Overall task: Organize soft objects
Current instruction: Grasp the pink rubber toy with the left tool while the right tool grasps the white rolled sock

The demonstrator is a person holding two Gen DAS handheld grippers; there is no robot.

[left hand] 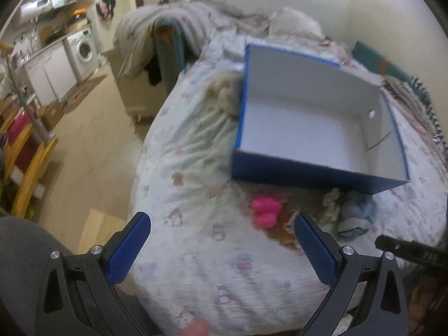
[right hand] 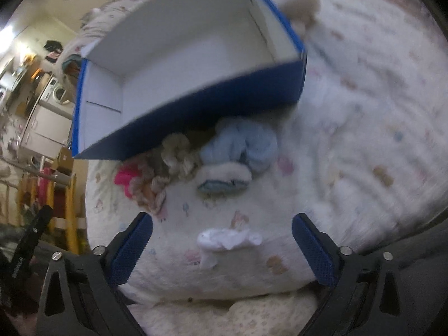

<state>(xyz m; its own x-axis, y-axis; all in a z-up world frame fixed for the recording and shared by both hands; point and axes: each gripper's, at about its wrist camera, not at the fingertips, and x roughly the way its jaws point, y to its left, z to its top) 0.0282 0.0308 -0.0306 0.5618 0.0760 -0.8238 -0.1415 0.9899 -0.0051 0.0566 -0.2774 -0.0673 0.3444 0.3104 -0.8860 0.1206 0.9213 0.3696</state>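
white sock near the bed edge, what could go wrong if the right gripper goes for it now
The white sock lies flat near the bed's edge; the open right gripper might pinch the sheet with it or nudge it off. The blue box sits on soft bedding and could tip when loaded.
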